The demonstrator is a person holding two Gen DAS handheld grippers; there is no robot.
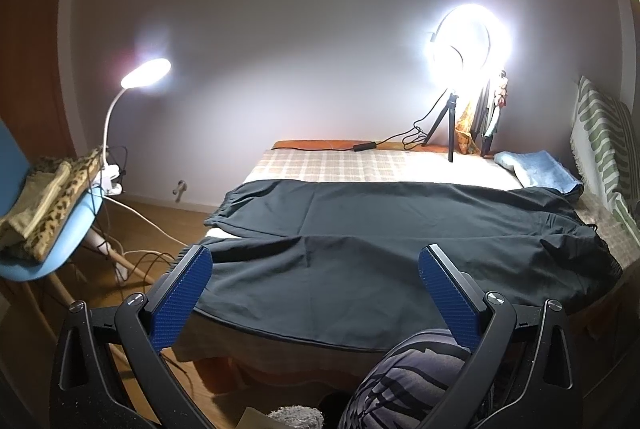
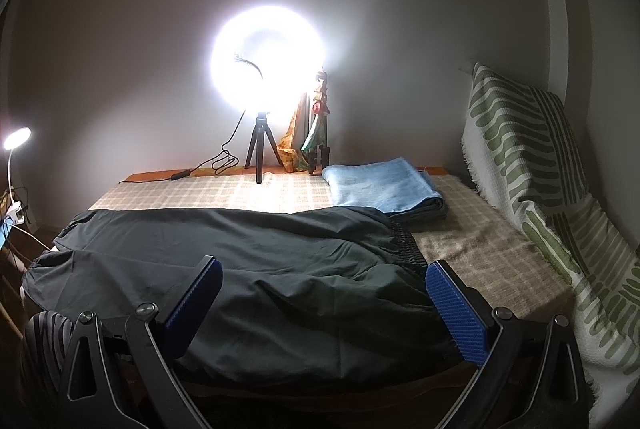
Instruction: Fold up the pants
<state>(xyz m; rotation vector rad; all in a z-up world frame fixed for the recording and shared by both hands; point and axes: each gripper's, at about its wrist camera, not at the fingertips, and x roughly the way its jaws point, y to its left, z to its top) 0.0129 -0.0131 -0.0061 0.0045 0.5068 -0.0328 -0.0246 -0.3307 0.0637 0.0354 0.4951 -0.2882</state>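
The big dark green cloth pants [image 2: 240, 269] lie flat along the bed's near edge, both claws, left [image 1: 316, 261] and right [image 2: 324, 277], wide apart and empty, so grabbing comes next.

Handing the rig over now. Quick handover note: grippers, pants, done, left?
Left gripper: open, empty, above the near pant leg.
Right gripper: open, empty, near the waistband.
Pants: dark, spread flat across the checked bed cover, legs side by side, cuffs toward the left, waistband to the right, beside the folded blue towel.
Done: laid out only; no fold visible.
Left: all folds, likely leg over leg first.
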